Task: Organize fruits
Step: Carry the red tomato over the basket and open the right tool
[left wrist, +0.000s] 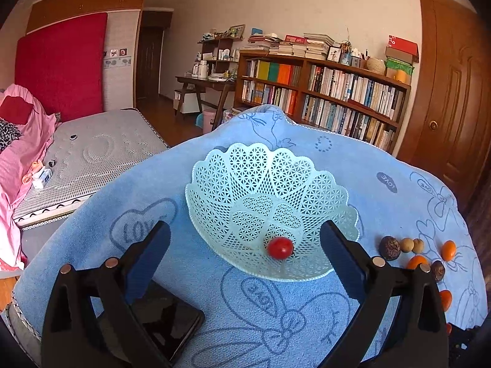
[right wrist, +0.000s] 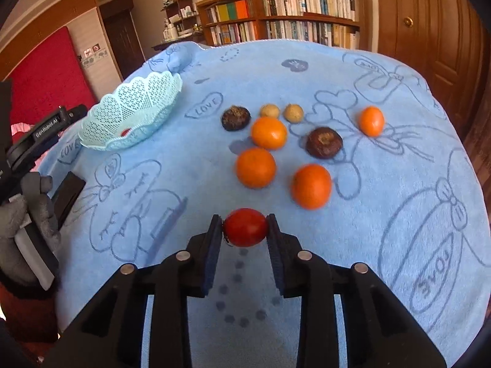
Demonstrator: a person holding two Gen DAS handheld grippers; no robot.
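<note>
Gripping a red tomato [right wrist: 245, 227] between both pads, the right gripper [right wrist: 245, 230] holds it just above the blue towel [right wrist: 383, 184], near four oranges [right wrist: 256, 168]. The left gripper [left wrist: 245, 245] stands wide open around the near rim of the mint lattice basket [left wrist: 270, 184], empty-jawed. A second tomato [left wrist: 279, 247] lies inside the basket near that rim.
</note>
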